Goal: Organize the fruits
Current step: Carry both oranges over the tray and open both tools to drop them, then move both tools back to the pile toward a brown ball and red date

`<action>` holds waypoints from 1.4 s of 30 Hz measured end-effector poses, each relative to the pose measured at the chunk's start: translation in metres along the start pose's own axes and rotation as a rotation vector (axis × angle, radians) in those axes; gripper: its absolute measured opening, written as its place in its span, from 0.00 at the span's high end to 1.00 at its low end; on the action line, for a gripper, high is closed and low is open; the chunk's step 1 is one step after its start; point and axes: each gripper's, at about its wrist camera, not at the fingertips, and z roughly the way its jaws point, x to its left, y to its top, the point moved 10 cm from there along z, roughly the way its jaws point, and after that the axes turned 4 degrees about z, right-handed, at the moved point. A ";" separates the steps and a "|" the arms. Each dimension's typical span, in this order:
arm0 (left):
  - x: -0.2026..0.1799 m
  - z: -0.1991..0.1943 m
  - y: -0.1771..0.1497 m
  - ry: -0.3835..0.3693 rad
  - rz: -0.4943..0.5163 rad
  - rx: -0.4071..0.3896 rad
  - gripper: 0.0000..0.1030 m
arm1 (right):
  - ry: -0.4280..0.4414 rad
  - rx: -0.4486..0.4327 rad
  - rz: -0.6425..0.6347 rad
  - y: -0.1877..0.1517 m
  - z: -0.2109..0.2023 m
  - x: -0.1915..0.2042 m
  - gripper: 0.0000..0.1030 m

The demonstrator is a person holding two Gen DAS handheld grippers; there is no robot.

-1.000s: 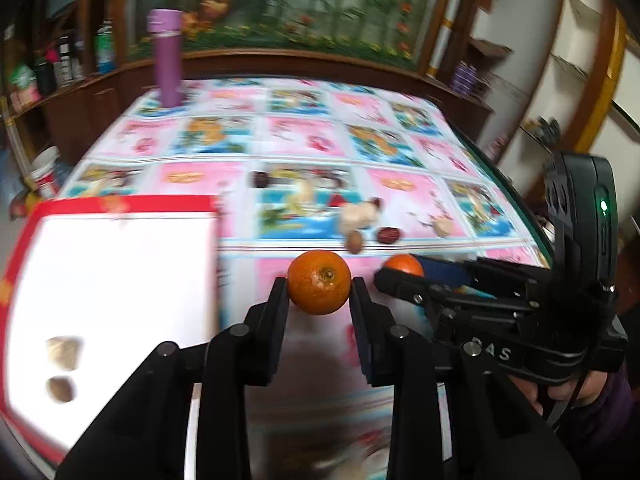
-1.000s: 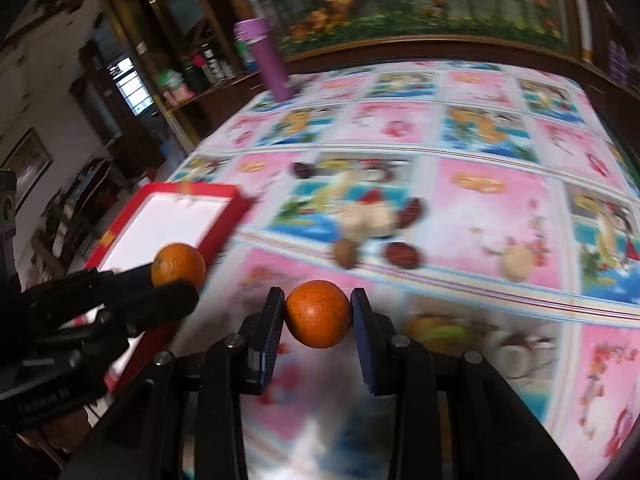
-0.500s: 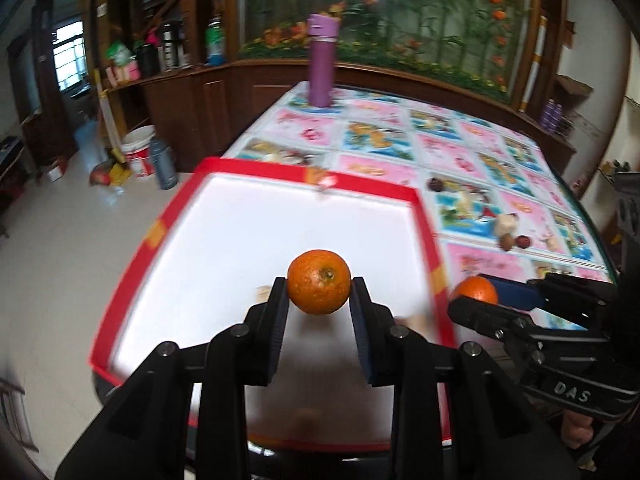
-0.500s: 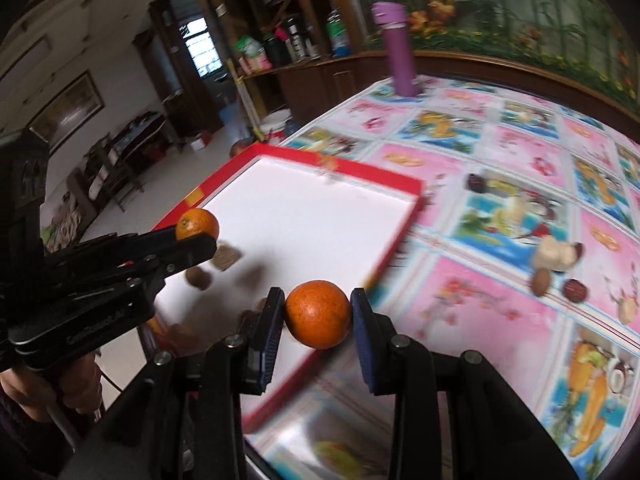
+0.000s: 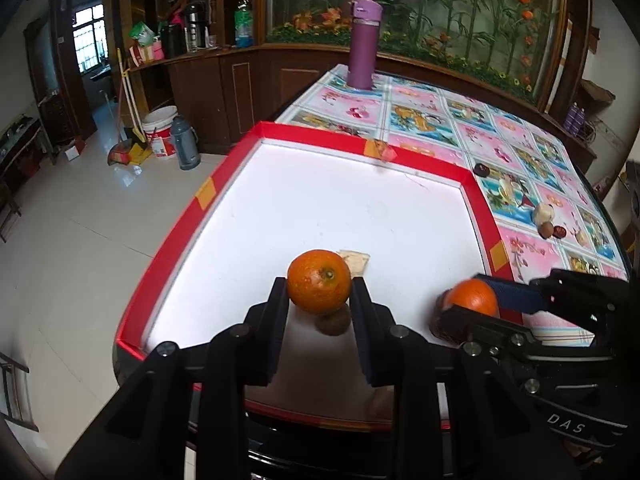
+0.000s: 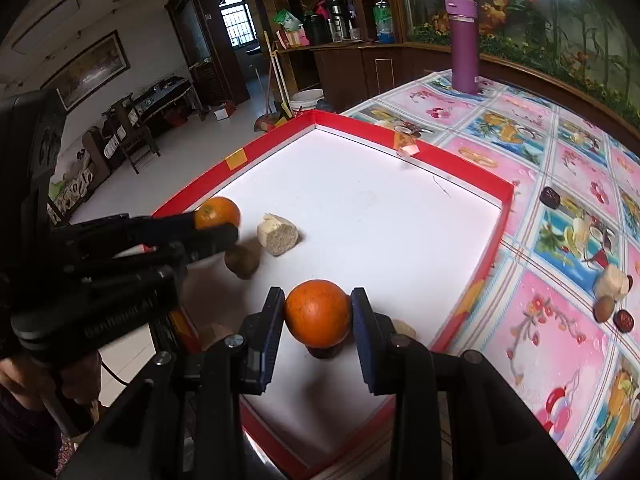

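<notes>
Oranges sit clenched in both my grippers over the red-rimmed tray: left gripper holds its orange above a brown fruit, right gripper holds its orange toward 3 o'clock, so I judge release is straight down.

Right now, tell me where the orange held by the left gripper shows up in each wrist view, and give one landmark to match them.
Left wrist view: the left gripper's orange sits low in the centre, clamped by the left gripper over the tray.
Right wrist view: the same orange is at middle left, in the left gripper reaching in from the left edge.
Shared landmark: the purple bottle on the table's far side.
</notes>
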 end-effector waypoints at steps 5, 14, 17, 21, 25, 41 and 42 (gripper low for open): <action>0.004 0.002 -0.002 0.001 -0.010 0.011 0.68 | 0.000 -0.012 -0.007 0.004 0.002 0.001 0.68; 0.010 0.001 -0.002 0.017 -0.024 0.012 0.67 | 0.014 -0.011 0.016 0.011 0.007 0.001 0.68; 0.010 0.001 -0.001 0.017 -0.021 0.015 0.67 | 0.012 -0.006 0.029 0.011 0.007 -0.002 0.67; 0.011 0.001 -0.001 0.020 -0.024 0.015 0.67 | 0.022 -0.013 0.048 0.011 0.005 -0.004 0.57; 0.010 -0.001 0.002 0.026 -0.025 0.010 0.67 | 0.027 -0.040 0.062 0.015 -0.003 -0.007 0.54; -0.038 -0.015 0.022 -0.019 0.044 -0.027 0.64 | 0.044 -0.082 0.176 0.015 -0.026 -0.046 0.54; -0.042 -0.016 0.023 -0.020 0.049 -0.032 0.61 | 0.045 -0.083 0.180 0.015 -0.026 -0.049 0.54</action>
